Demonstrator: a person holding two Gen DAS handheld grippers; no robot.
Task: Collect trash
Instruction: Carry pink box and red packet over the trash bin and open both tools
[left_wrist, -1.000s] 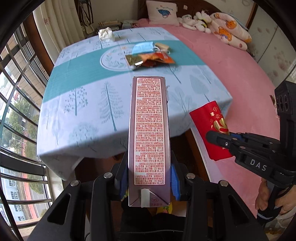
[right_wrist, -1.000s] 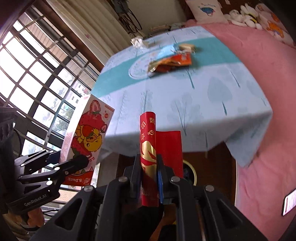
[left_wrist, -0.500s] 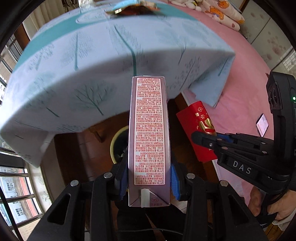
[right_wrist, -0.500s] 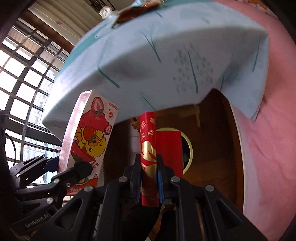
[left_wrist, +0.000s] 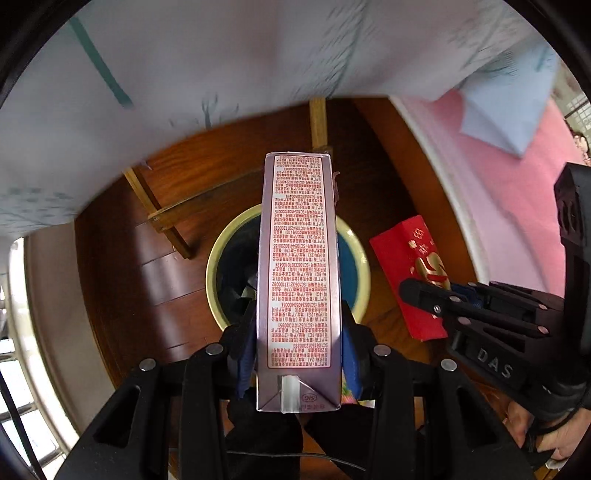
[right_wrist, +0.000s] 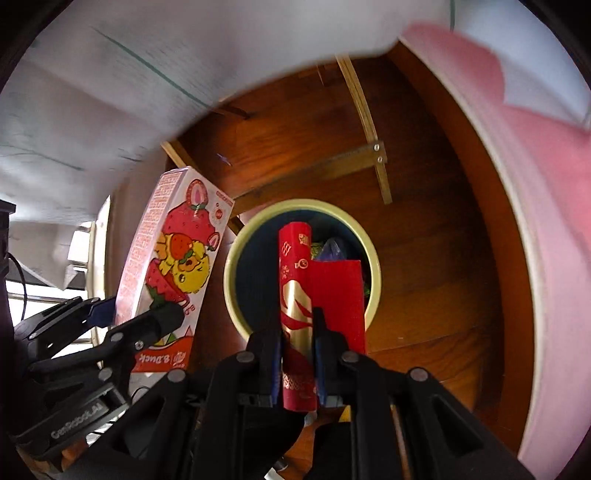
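Observation:
My left gripper is shut on a tall strawberry drink carton and holds it right above the round bin with a pale yellow rim on the wooden floor. The carton also shows at the left of the right wrist view. My right gripper is shut on a red and gold packet and holds it over the bin. The packet sits just right of the bin in the left wrist view. Some wrappers lie inside the bin.
The blue-and-white tablecloth hangs overhead. Wooden table legs and a crossbar stand just beyond the bin. The pink bed runs along the right. A window with bars is at the left.
Both grippers have dropped from table height to below the table's edge and tilted down. The carton and the red packet now hang over the bin.

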